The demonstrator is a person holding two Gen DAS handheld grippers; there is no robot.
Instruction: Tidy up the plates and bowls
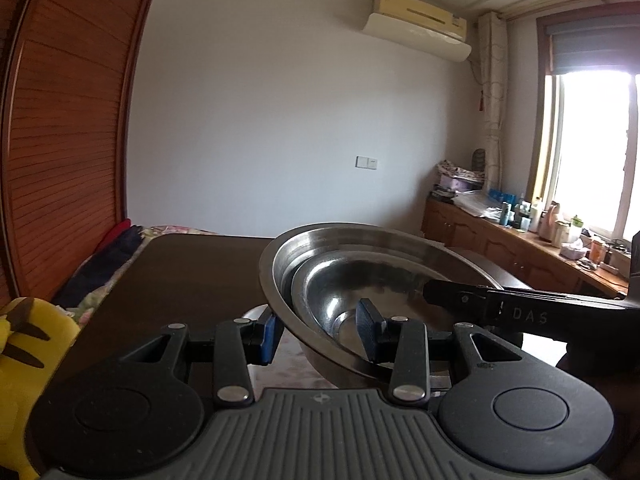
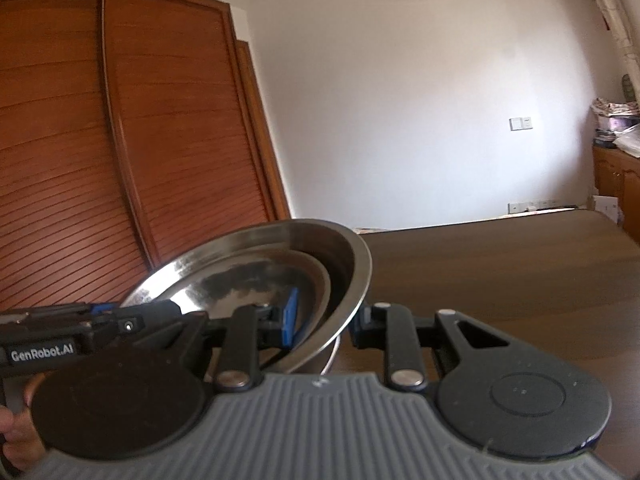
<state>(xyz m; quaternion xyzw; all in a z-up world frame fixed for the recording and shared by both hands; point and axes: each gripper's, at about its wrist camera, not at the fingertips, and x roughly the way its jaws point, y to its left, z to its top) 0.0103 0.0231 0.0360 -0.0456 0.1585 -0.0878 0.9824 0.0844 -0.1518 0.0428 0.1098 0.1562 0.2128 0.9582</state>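
1. the left gripper [image 1: 320, 336] stands with one blue pad outside the wall of the steel bowls [image 1: 372, 292] and the other pad inside, down in the basin; the rim side passes between them. the outer pad sits close to the wall, but i cannot tell if both pads truly press.
2. the right gripper [image 2: 324, 322] straddles the opposite rim of the same steel bowls [image 2: 272, 280], a blue pad inside and the other finger outside, set narrow and clamped on the wall as far as the view shows.
3. two bowls are nested, the smaller lying inside the larger, and the pair is tilted and held up off the surface. a grip on each side likely keeps the stack from tipping or the inner bowl from sliding out.
4. something pale sits just under the stack, only partly visible; what it is i cannot tell.
5. below is a dark wooden table [image 2: 500, 272], mostly bare on its far side.
6. around it: a slatted wooden wardrobe [image 2: 120, 140], a white wall, an air conditioner [image 1: 416, 24], a bright window [image 1: 592, 148] over a cluttered counter, and a yellow plush toy [image 1: 24, 344].
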